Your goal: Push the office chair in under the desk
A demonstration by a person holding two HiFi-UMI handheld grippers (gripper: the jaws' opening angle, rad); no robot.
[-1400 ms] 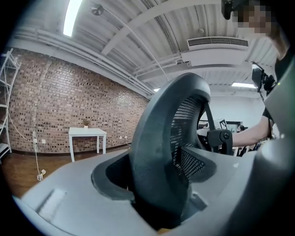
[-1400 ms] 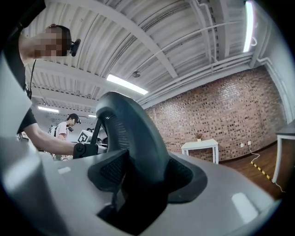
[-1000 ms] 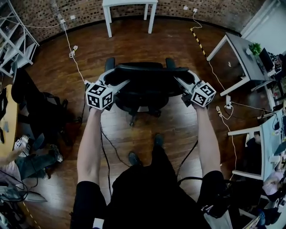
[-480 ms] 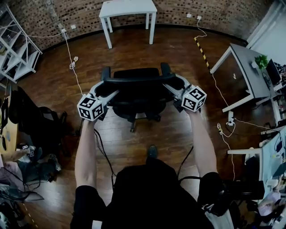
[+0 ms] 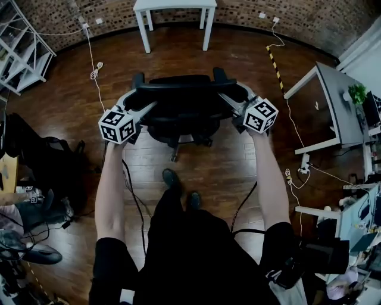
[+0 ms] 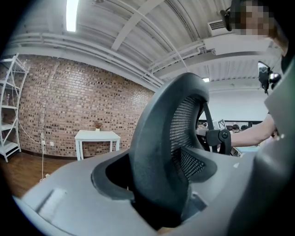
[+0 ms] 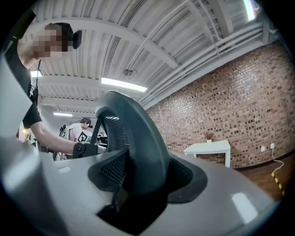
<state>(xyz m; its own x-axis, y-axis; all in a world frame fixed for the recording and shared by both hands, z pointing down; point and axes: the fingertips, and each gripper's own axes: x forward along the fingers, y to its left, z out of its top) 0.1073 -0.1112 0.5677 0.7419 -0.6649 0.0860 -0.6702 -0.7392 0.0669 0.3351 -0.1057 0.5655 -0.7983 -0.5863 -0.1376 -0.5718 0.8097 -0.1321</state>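
**A:** Quick check: where's the office chair (image 5: 181, 110) relative to the white bench (image 5: 174, 5)?

**B:** On the near side of it and roughly in line, with a strip of bare wood floor (image 5: 178, 50) between the two. Nothing is under the bench yet. The seat faces the bench and the backrest (image 5: 186, 85) is on the side away from it.

**A:** Claws?

**B:** Both are clamped on the backrest. The left claw (image 5: 143, 110) has one side rim and the right claw (image 5: 232, 102) has the other. Neither is empty or gaping.

**A:** Why hold it there?

**B:** My read is that the two side rims let the person steer. Pushing evenly sends the chair straight at the bench, and pushing harder on one side turns it on its castors. With the seat leading, it goes under first.

**A:** What does the head view give you?

**B:** The layout: the gap to the bench, how well the chair lines up with it, and a cable (image 5: 95, 71) on the floor off to the bench's left. It can't show the pads' contact.

**A:** And the claw views?

**B:** They show the grip itself. Each has the dark rim seated between the jaws with mesh beside it, and the bench standing against the brick wall (image 7: 221, 106) beyond. Neither shows the floor gap or the castors.
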